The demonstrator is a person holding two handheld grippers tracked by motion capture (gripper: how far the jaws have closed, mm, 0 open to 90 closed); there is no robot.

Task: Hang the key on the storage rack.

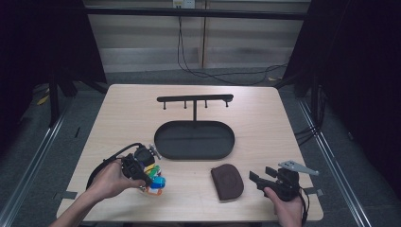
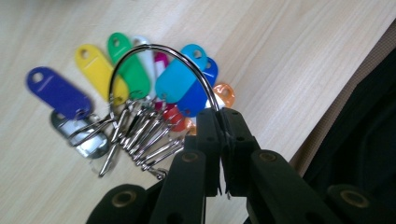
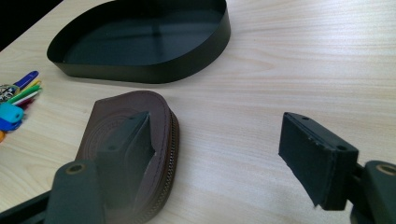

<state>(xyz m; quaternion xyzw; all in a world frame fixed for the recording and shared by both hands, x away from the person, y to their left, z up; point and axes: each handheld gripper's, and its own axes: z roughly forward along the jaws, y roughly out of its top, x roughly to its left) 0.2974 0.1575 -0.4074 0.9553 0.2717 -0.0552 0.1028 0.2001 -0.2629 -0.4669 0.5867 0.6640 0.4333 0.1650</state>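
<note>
High view: left gripper [image 1: 143, 174] lifts the key bunch [image 1: 155, 181] near the table's [image 1: 265, 113] seven-o'clock edge; one hook stand [image 1: 195, 99], one tray [image 1: 194, 140], one pouch [image 1: 227, 181].

Left gripper view: jaws clamped on the wire ring [image 2: 159, 51]; roughly nine tags. Likely next: hang the ring on a hook.

Right gripper view: right gripper [image 3: 219, 154] wide open, empty.

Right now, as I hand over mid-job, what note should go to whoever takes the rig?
Left gripper: shut on the key ring, its coloured tags hanging just above the table.
Right gripper: open, empty, beside the brown pouch.
Hook stand and its black tray: nothing on them.
Done: keys gripped.
Left, probably: hang the ring on a hook or set it in the tray; pouch untouched.
</note>
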